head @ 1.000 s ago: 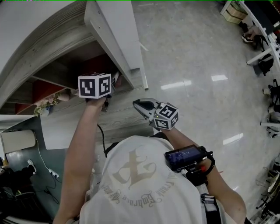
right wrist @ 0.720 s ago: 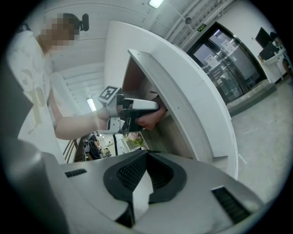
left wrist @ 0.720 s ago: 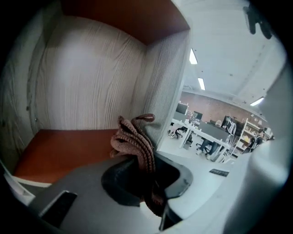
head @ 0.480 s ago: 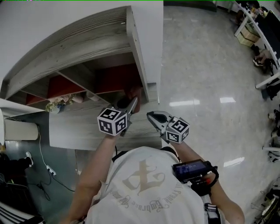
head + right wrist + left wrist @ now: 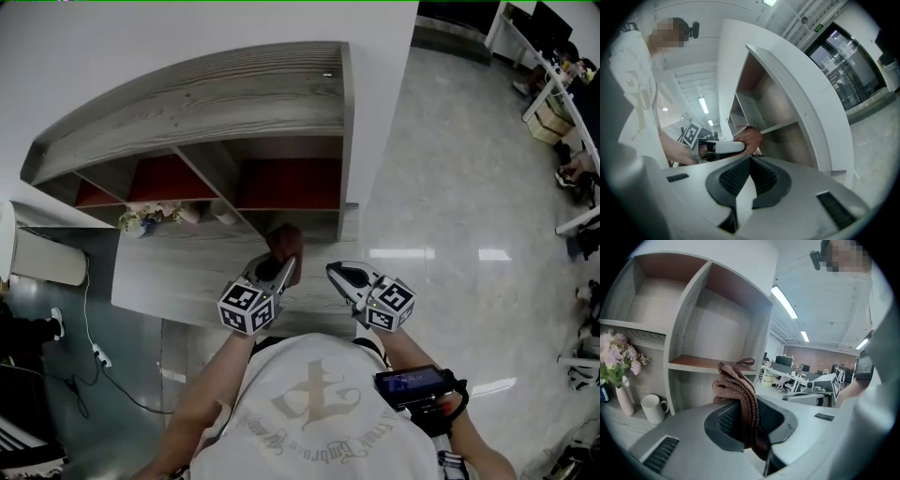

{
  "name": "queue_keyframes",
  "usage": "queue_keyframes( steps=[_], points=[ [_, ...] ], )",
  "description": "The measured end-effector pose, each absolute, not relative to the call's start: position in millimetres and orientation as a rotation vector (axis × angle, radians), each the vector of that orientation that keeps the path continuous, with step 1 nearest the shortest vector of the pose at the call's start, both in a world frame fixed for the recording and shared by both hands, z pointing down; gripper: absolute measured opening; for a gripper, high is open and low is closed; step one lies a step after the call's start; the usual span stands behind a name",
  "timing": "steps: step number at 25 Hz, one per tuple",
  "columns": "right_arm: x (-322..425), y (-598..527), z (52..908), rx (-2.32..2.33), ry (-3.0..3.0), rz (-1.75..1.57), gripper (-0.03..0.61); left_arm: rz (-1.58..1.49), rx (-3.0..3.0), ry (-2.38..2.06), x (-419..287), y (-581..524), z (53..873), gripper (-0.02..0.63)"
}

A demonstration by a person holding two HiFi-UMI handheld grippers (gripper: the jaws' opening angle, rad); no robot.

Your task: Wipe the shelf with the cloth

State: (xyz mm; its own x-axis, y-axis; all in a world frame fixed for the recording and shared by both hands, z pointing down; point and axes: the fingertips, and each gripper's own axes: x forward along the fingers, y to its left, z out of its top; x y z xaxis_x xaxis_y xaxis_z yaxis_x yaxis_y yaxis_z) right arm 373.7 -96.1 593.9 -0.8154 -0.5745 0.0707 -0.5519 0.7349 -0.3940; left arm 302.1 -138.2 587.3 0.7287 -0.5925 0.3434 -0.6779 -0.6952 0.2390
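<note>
the ribbed pads of your left gripper (image 5: 745, 420) are clamped on a brown, ribbed knit cloth (image 5: 738, 390). the fabric is bunched between them, and a folded wad with a small loop stands up past the tips. your right gripper (image 5: 743, 183) has its fingertips brought together with nothing between them. only a narrow wedge of gap shows further back along the pads.

from the head view, the left gripper (image 5: 279, 269) points at the lower right compartment of the grey wood-grain shelf unit with reddish-brown back panels (image 5: 234, 94). the cloth (image 5: 284, 242) sits at that compartment's front edge, above the grey wood-grain ledge (image 5: 178, 272). whether it touches a board there cannot be told. the right gripper (image 5: 337, 274) hangs just beside the left one, on its right, apart from the shelf and over the ledge's end.

in the left gripper view the shelf's (image 5: 693, 333) open compartments rise behind the cloth. a white mug (image 5: 652, 408) and a slim vase of pale pink flowers (image 5: 616, 366) stand on the ledge at the left. in the right gripper view the shelf (image 5: 787, 108) curves up beyond the jaws, with the left gripper (image 5: 738, 146) and its cloth (image 5: 750, 137) in front of it. a glossy pale floor (image 5: 450, 187) spreads to the right.
</note>
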Motion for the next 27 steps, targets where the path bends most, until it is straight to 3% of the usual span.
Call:
queue_keyframes(
  steps=[13,27],
  points=[
    [352,-92,596,-0.876,2.916,-0.608,0.003,0.323,2.410,-1.158,233,-101,626,0.067],
    [351,-86,598,-0.894,2.917,-0.605,0.003,0.366,2.415,-1.117,244,-82,642,0.067]
  ],
)
